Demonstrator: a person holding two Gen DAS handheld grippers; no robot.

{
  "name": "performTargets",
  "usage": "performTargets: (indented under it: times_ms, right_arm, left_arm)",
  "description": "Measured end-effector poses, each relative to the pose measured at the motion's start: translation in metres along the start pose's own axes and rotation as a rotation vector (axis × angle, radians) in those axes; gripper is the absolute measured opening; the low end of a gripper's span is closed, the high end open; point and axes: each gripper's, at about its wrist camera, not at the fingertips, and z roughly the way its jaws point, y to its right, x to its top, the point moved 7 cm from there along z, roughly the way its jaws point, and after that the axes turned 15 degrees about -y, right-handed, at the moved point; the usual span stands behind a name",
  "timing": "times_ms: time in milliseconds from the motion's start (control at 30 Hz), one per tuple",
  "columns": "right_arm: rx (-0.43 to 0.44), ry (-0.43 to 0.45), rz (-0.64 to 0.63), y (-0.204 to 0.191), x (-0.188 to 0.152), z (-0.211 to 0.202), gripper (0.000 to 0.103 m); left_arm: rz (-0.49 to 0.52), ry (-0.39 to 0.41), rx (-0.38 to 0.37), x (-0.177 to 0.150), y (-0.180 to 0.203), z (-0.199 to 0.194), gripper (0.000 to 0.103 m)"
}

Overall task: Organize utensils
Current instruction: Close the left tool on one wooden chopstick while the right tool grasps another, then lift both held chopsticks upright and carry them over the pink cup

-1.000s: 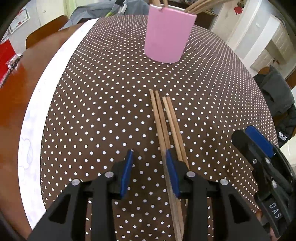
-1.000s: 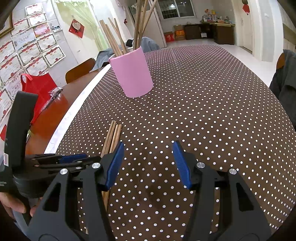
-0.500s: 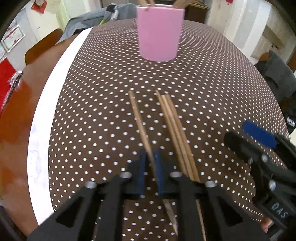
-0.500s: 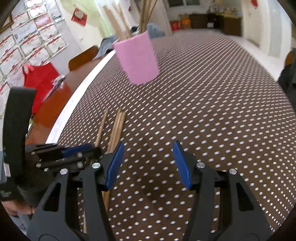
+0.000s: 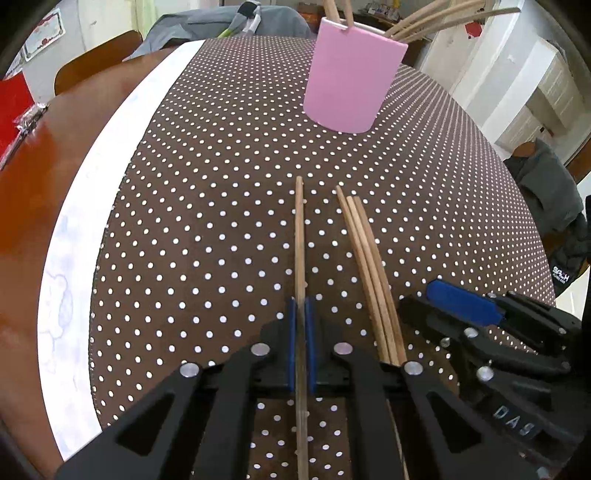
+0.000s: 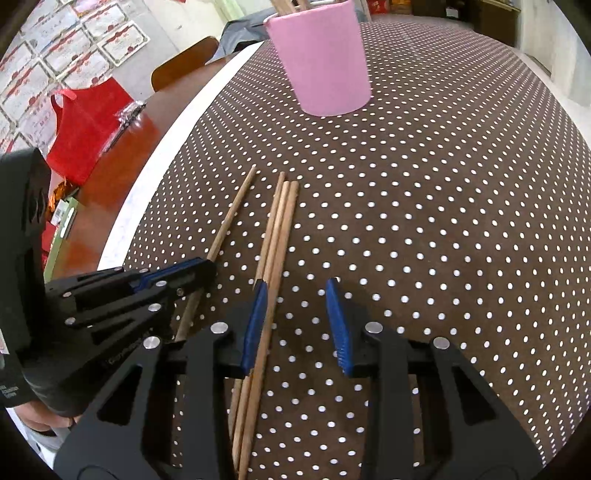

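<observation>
At the far left, a red bag [image 6: 79, 129] lay on the bare wood of the desk [image 6: 122, 155], beside the white border of the brown polka-dot tablecloth [image 6: 443, 206]. The left tongs [image 5: 302, 347] were clamped on a single wooden chopstick [image 5: 299, 236], their blue pads pressed against both of its sides; the stick ran forward over the cloth, apart from the others. Just to its right, three chopsticks [image 6: 277, 229] lay side by side, touching one another along their length. The right tongs [image 6: 295, 325] were closing over this bundle: the left blue pad [image 6: 255, 325] sat against or over the outer sticks, the right pad stood clear of them, and the bundle was not yet gripped. Beyond the sticks, towards the far end of the desk, a pink holder [image 6: 325, 59] stood upright with several chopsticks [image 5: 417, 24] already leaning out of it. A grey jacket [image 5: 546, 184] hung at the right edge.
</observation>
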Motion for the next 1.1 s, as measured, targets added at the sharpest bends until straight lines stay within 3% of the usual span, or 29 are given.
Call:
performTargets:
  times_ms: [167, 333, 567, 700, 767, 1100]
  right_arm:
    - [-0.072, -0.035, -0.014, -0.009, 0.005, 0.006, 0.032]
    - [-0.212, -0.048, -0.054, -0.028, 0.014, 0.014, 0.032]
    - [-0.248, -0.097, -0.090, -0.036, 0.021, 0.022, 0.031]
    - [-0.319, -0.100, -0.127, -0.046, 0.026, 0.031, 0.018]
    - [-0.311, -0.097, -0.134, -0.050, 0.028, 0.034, 0.010]
    - [-0.147, 0.002, -0.084, -0.027, 0.030, 0.013, 0.006]
  left_arm:
    - [-0.006, 0.003, -0.007, -0.001, -0.006, -0.001, 0.006]
    - [-0.016, 0.007, -0.035, 0.000, -0.013, -0.001, 0.006]
    - [-0.020, 0.007, -0.055, 0.001, -0.014, 0.000, 0.006]
    - [-0.024, 0.005, -0.056, 0.002, -0.013, 0.001, 0.006]
    - [-0.024, 0.006, -0.054, 0.002, -0.013, 0.001, 0.006]
    - [-0.026, 0.044, -0.079, 0.005, -0.009, -0.008, 0.006]
